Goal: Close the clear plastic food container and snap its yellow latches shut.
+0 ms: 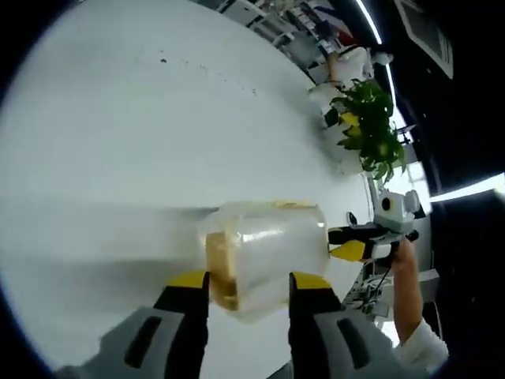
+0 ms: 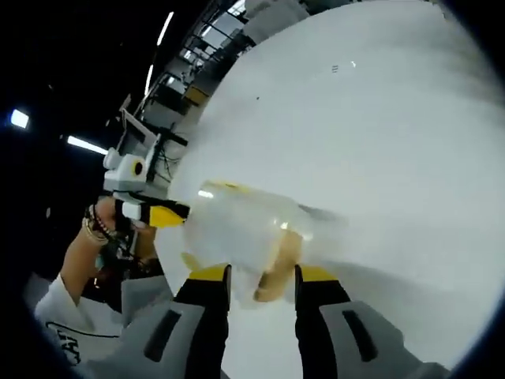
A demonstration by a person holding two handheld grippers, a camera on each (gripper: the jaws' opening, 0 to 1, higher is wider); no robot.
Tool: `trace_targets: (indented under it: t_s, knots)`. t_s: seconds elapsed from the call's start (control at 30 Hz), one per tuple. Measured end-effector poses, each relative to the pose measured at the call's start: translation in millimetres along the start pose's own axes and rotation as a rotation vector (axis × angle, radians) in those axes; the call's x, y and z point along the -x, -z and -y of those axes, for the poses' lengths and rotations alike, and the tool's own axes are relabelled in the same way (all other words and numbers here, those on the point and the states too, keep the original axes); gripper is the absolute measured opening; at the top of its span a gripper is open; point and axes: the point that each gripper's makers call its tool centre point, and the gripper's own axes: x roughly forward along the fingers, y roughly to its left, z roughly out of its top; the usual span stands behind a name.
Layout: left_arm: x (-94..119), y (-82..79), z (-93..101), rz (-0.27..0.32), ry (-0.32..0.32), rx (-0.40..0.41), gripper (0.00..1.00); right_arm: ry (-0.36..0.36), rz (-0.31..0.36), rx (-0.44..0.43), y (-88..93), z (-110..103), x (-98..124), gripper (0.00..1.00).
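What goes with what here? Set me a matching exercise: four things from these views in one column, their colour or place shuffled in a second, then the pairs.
Things:
1. clear plastic food container
2. green leafy potted plant
3. round white table
4. beaded bracelets

Colour or place:
A. green, by the table's far edge
B. white, lying under the container
C. see-through, between the jaws of the left tool
D. worn on a person's wrist

Pairs: 1-C, 2-A, 3-B, 4-D
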Motion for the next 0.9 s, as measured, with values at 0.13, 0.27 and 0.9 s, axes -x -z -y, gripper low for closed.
trace_targets:
  t_s: [0.13, 0.27, 0.9]
  knots:
    - [-1.0, -0.3, -3.7, -0.014, -0.038, -0.037, 0.26, 0.006, -0.012, -0.007, -2.9, 2.2, -1.3, 0.23]
    - [-2.1, -1.5, -6.2, -0.029, -0.062, -0.049, 0.23, 0.007, -0.026, -0.001, -2.9, 2.7, -1.8, 0.22]
    - [-1.2, 2.2, -3.7, -0.093, -0.116, -0.069, 0.22, -0.026, -0.054, 0.0, 11.5, -3.2, -13.5, 0.2]
